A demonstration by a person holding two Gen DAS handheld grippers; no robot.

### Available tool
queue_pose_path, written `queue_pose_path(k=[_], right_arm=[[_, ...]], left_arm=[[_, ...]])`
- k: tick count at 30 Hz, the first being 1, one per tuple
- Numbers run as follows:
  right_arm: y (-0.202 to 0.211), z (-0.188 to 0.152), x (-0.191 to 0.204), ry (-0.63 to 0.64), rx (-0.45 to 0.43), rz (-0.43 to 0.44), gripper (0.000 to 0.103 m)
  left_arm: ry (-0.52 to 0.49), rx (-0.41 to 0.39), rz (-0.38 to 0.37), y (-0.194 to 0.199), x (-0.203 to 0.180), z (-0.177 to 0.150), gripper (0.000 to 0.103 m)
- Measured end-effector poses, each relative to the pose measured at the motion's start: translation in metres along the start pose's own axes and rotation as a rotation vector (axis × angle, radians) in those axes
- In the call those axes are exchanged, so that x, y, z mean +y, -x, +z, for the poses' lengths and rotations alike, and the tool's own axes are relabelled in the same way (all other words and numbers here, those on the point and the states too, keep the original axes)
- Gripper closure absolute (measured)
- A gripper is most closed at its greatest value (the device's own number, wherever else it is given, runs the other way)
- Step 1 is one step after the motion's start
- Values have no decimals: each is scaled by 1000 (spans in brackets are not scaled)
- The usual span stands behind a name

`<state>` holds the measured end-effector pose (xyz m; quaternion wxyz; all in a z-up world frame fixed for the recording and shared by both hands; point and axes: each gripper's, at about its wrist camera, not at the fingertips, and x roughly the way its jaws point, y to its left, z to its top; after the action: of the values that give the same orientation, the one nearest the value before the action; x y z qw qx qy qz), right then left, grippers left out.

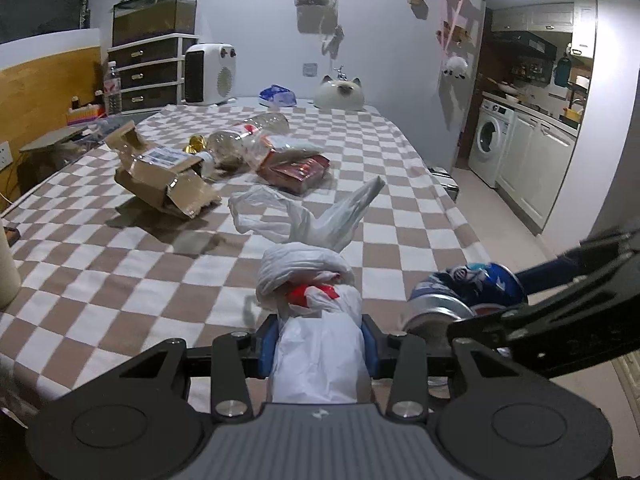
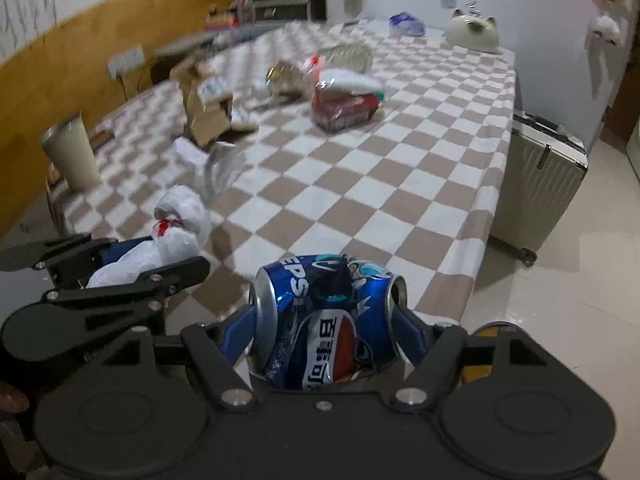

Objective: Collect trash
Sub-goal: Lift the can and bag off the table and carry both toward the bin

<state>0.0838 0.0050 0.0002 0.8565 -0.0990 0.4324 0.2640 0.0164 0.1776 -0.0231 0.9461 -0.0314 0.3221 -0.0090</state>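
Two pieces in hand, a heap left behind

Two items are off the bench (image 1: pixel 120 280). The left gripper (image 1: pixel 318 344) is clamped on a knotted white plastic bag (image 1: pixel 308 280), its loose handles trailing toward the cardboard box (image 1: pixel 160 172). Just beside the bag, the right gripper (image 2: pixel 328 320) has a crushed blue cola can (image 2: pixel 320 312) between its blue pads; whether they press it I cannot tell. Much remains, by my reckoning: the box itself, clear bottles (image 1: pixel 240 140) beyond it, and a red packet (image 1: pixel 296 170) next to those. Collection looks only begun.
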Motion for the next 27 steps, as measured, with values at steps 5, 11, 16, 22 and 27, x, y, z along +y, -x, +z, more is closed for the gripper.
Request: queue_pose_path(k=[5,11,16,22,27], right_arm=[[-12,0,11,64,68,-67,22],[-6,-7,9,74,33,-62,26],[9,-3,3,45,-61,-37,28],[31,10,-15,-21,-176,-41,28],[44,12,-39,-73,-239,-65,28]], left_arm=[[-9,6,-9,0,3,-5,60],[10,-18,-4,7,9,-5,60],[32,-64,22,17,16,6,60],[30,-128,42,29,10,23,60],[18,-157,35,27,-9,38,60]])
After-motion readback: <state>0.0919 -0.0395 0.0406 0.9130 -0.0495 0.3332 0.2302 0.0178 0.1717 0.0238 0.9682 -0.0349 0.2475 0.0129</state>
